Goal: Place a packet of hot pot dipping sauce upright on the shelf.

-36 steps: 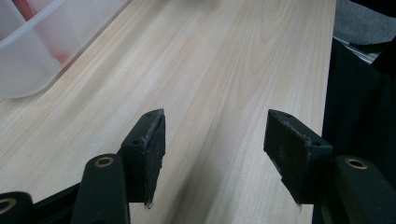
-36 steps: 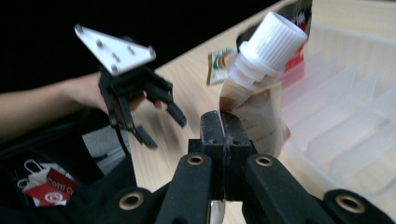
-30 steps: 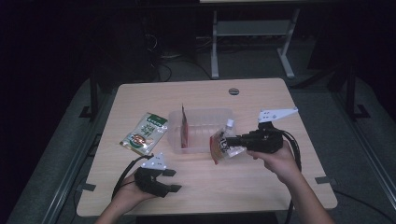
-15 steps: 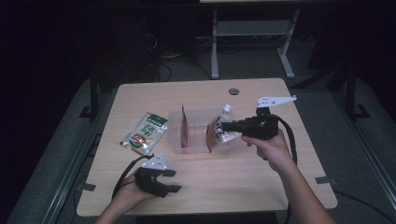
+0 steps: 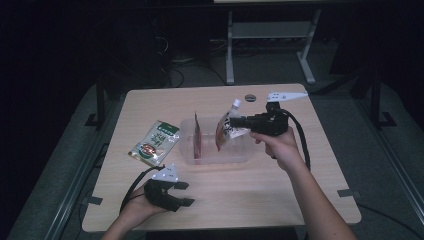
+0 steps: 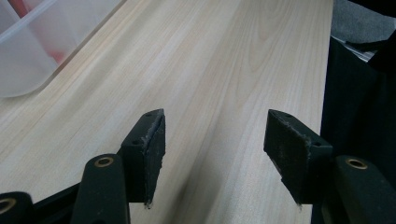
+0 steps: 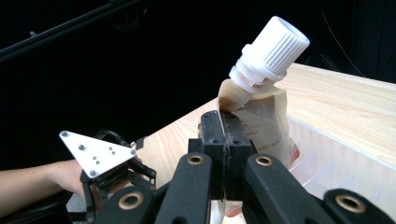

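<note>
**Right gripper clamped on spouted pouch above bin; left gripper idle with jaws apart**

Right gripper (image 7: pixel 224 135): in the right gripper view the two black jaws stand together, pinching the edge of a spouted pouch (image 7: pixel 261 116) just below its neck. The pouch is beige with printed text and carries a white ribbed cap (image 7: pixel 275 46) that tilts up and away from the jaws. In the high view the same gripper (image 5: pixel 240 121) points level toward the left of the frame, and the pouch (image 5: pixel 229 127) hangs from it over the right part of a clear plastic bin (image 5: pixel 220 157), cap uppermost. Whether the pouch's lower edge touches the bin cannot be determined.

Left gripper (image 6: pixel 215 140): the jaws stand apart with nothing between them; bare table (image 6: pixel 210 56) shows through the gap. In the high view this gripper (image 5: pixel 182 194) sits low at the near left edge of the table, well apart from the bin.

Surroundings: the bin stands at mid-table and holds an upright reddish packet (image 5: pixel 197 140) in its left part. A green and white sachet (image 5: pixel 154 142) lies flat on the table, just left of the bin. The table (image 5: pixel 250 195) is light wood; the room around it is dark.
</note>
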The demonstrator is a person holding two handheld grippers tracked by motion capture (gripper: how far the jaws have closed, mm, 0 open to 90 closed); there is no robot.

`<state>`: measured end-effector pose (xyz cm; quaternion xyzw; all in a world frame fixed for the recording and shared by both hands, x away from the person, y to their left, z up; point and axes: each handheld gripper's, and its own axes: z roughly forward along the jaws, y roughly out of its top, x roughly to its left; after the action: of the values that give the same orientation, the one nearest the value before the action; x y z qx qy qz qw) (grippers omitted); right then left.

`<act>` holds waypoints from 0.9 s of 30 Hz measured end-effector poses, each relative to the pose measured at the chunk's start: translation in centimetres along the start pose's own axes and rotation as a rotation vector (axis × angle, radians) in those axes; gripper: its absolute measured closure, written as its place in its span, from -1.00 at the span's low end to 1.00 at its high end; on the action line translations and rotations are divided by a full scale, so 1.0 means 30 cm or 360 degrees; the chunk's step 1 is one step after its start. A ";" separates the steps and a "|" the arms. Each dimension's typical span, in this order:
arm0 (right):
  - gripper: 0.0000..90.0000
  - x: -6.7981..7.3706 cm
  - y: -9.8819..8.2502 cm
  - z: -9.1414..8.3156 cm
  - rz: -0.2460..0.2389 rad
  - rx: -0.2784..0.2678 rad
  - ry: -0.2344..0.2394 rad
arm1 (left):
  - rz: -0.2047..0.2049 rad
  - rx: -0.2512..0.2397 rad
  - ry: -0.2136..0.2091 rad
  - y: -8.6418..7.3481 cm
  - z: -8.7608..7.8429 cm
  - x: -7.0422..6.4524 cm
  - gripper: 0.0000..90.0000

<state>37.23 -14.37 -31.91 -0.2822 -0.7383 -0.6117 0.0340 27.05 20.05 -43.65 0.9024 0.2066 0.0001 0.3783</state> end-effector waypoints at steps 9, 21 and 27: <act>1.00 -0.021 0.005 0.044 0.0008 0.0022 -0.0011 | 0.0012 0.0000 0.0001 0.001 0.000 0.000 -0.15; 0.99 -0.054 -0.005 0.096 0.0036 0.0072 -0.0019 | 0.0004 0.0000 -0.0004 0.001 0.000 -0.001 -0.15; 0.99 -0.069 -0.013 0.115 0.0051 0.0100 -0.0023 | -0.0010 -0.0011 -0.0005 0.000 0.004 -0.004 -0.15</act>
<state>39.82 -11.99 -33.94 -0.2974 -0.7527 -0.5855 0.0472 26.97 19.94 -43.71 0.9004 0.2088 -0.0017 0.3818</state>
